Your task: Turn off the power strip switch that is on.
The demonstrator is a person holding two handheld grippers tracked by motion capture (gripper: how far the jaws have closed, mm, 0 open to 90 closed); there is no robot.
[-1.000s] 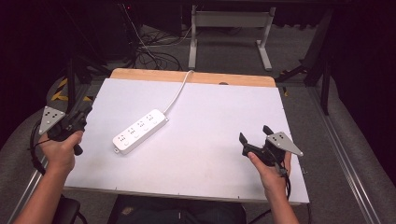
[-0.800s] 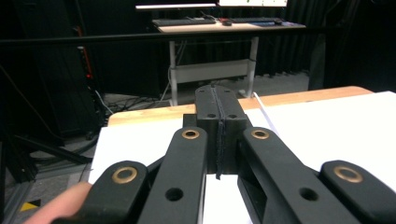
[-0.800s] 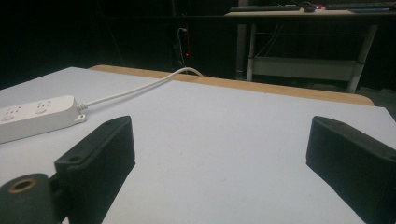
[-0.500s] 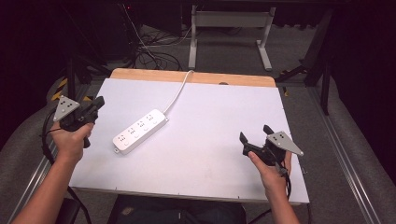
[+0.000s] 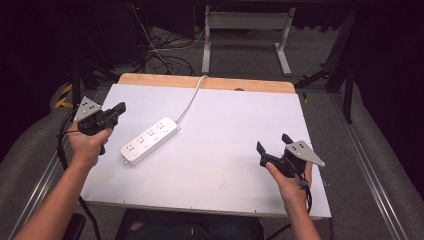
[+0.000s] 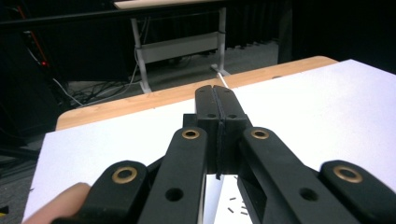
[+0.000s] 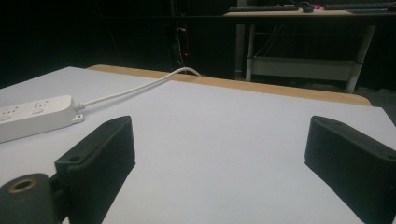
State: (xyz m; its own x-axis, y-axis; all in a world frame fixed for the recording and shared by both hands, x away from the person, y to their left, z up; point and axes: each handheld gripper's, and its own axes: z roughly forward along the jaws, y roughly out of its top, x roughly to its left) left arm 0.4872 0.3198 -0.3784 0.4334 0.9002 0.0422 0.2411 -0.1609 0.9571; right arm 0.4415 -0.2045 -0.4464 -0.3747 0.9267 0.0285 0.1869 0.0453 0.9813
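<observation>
the white power strip (image 5: 150, 141) lies on the worktop (image 5: 235, 125) just right of the left gripper (image 5: 119, 109), fingers pressed together; the right gripper (image 5: 272, 146), fingers spread wide, is well apart.

Two claws are seen, one held in each of two hands. The left claw (image 5: 119, 109) is held with its two jaws pressed together; the right claw (image 5: 272, 145) is held with its two jaws spread wide apart.

One table (image 5: 235, 120) is seen beneath both claws, covered by one white sheet, with one strip of bare wood left along its far edge.

One white power strip (image 5: 150, 140) is seen between the two claws, nearer the left claw. Four sockets can be counted on it, and one white cable (image 5: 191, 97) is attached.
</observation>
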